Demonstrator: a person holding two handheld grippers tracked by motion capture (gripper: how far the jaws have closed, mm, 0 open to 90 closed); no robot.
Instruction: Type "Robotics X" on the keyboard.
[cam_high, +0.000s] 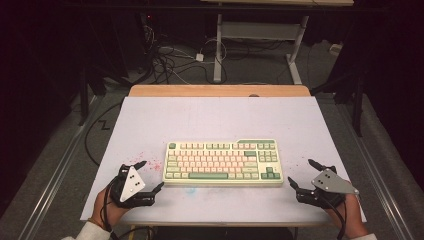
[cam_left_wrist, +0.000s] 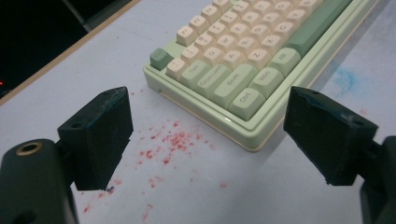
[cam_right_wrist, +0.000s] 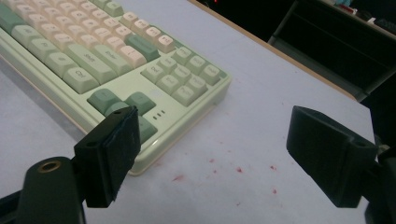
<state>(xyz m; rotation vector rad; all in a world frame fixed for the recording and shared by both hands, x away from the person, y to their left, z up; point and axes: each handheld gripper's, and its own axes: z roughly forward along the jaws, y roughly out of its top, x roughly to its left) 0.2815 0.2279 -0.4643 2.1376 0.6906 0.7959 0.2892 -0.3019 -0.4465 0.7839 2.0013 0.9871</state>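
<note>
A pale green keyboard (cam_high: 223, 163) with cream and green keys lies flat in the middle of the white table (cam_high: 215, 117). My left gripper (cam_high: 149, 175) rests open just off its near left corner, held in a hand. In the left gripper view the keyboard's corner (cam_left_wrist: 243, 74) lies ahead between the spread jaws of the left gripper (cam_left_wrist: 219, 140), untouched. My right gripper (cam_high: 302, 173) stands open off the keyboard's near right corner. The right gripper view shows the keyboard's arrow-key corner (cam_right_wrist: 154, 98) just beyond the left jaw of the right gripper (cam_right_wrist: 224, 158). Nothing is held.
Red specks (cam_left_wrist: 173, 142) stain the table beside the keyboard's left end, and a faint blue smear (cam_high: 190, 190) lies near its front edge. A wooden strip (cam_high: 220, 91) borders the table's far edge. Beyond it stand a desk frame (cam_high: 260, 45) and floor cables (cam_high: 170, 62).
</note>
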